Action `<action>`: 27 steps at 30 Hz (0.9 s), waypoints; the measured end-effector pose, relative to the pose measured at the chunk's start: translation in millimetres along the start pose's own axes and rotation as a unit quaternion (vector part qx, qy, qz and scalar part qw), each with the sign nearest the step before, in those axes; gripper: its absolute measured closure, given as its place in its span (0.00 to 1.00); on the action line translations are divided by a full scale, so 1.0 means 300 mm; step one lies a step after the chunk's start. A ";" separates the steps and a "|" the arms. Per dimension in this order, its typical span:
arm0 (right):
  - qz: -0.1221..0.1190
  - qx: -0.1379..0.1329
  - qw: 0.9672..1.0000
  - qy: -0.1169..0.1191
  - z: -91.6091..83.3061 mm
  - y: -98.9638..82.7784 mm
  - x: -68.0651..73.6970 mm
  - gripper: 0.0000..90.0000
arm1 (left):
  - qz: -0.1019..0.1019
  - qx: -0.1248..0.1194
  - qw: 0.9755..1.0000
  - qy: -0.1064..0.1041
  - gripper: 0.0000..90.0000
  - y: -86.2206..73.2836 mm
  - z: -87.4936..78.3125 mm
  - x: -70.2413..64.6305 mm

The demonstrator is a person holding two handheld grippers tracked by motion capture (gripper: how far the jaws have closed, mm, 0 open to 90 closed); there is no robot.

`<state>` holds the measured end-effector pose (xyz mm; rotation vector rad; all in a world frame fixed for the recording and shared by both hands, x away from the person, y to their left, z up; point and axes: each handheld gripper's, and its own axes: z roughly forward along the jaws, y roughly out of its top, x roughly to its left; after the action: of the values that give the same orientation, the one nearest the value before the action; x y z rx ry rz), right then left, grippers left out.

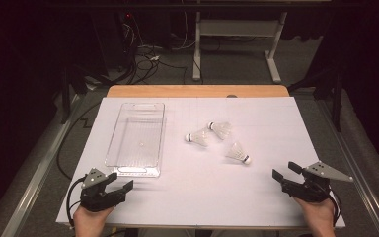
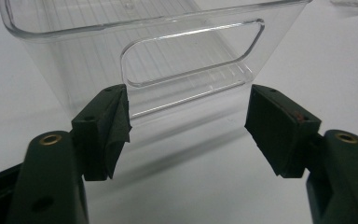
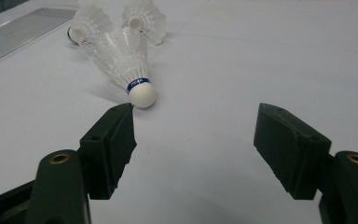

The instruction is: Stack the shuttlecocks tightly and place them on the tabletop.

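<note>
Three white shuttlecocks lie on the white table sheet (image 1: 256, 123): one (image 1: 238, 153) nearest the right side, one (image 1: 198, 138) in the middle, one (image 1: 219, 129) behind it. A clear plastic bin (image 1: 136, 139) stands empty at the left. My left gripper (image 1: 120, 181) rests at the front left, open, just short of the bin's near end (image 2: 186, 60). At the front right my right gripper (image 1: 286, 170) is open and empty, pointing at the nearest shuttlecock (image 3: 128, 65), whose cork tip lies just beyond the left jaw.
The wooden table edge (image 1: 197, 91) shows beyond the sheet. Cables and a white desk frame (image 1: 237, 39) stand on the dark floor behind. Bare sheet lies between the two grippers along the front.
</note>
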<state>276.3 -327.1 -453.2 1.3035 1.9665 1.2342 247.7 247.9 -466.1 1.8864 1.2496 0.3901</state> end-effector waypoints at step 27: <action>-0.028 0.000 0.999 0.018 0.072 0.056 0.062 0.32 | 0.000 -0.002 1.000 0.003 0.35 0.000 -0.005 0.008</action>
<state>292.7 -298.9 -447.3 1.2263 2.0144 1.2402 247.9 250.8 -465.4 1.8823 1.2517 0.3985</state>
